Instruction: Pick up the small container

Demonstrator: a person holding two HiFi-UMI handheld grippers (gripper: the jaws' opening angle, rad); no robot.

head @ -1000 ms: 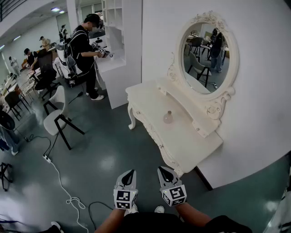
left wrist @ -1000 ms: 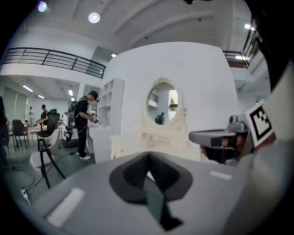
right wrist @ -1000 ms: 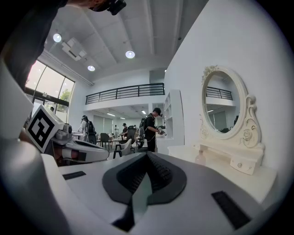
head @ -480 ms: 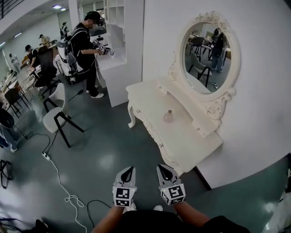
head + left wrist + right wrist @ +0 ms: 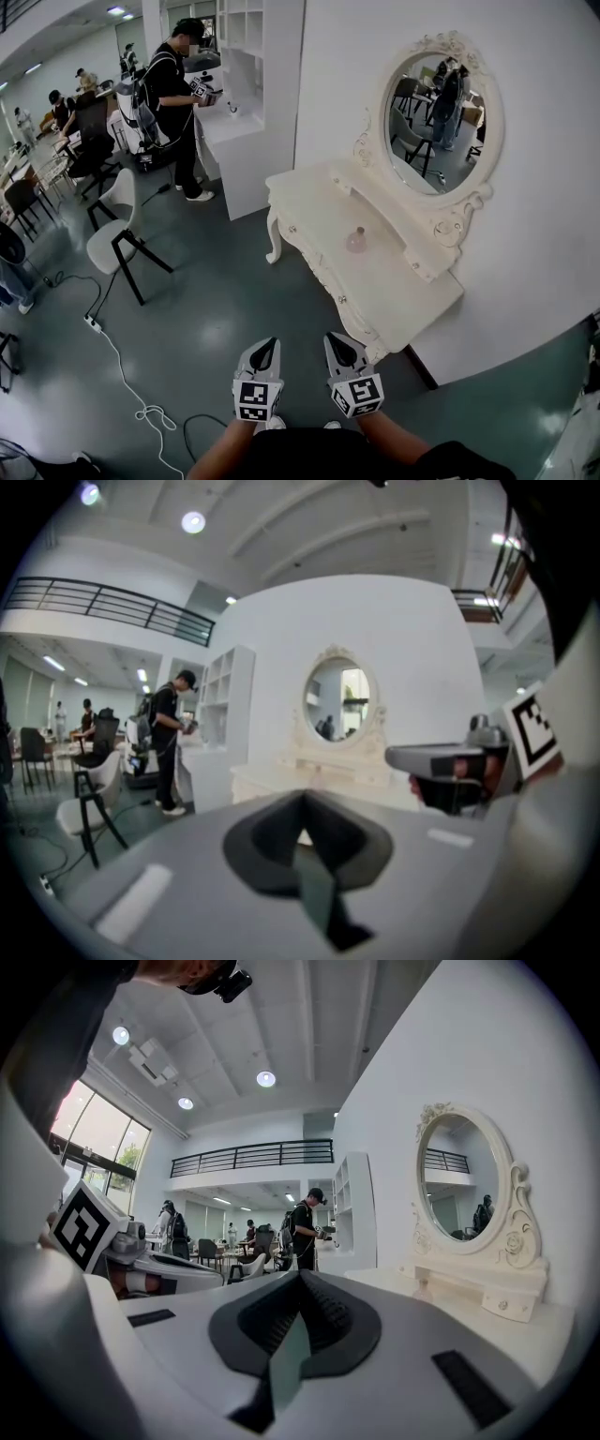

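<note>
As we read it, none of the pickup is done yet. The container (image 5: 356,241) stands upright near the middle of the table (image 5: 394,291), just in front of the mirror (image 5: 441,122) on the table's back, and we are well short of it. Our left gripper (image 5: 264,354) and right gripper (image 5: 342,351) hang side by side off the table's near corner, both clenched tight with nothing between the jaws. We have yet to close in on the table, open a claw around the container, grip it and lift.

The table is white and carved and is set against a white wall (image 5: 544,244). Beyond its far end a person (image 5: 173,94) stands at a shelf unit (image 5: 248,103). Out from its front, a chair (image 5: 112,248) and a cable (image 5: 122,366) sit on the glossy dark floor (image 5: 225,309).
</note>
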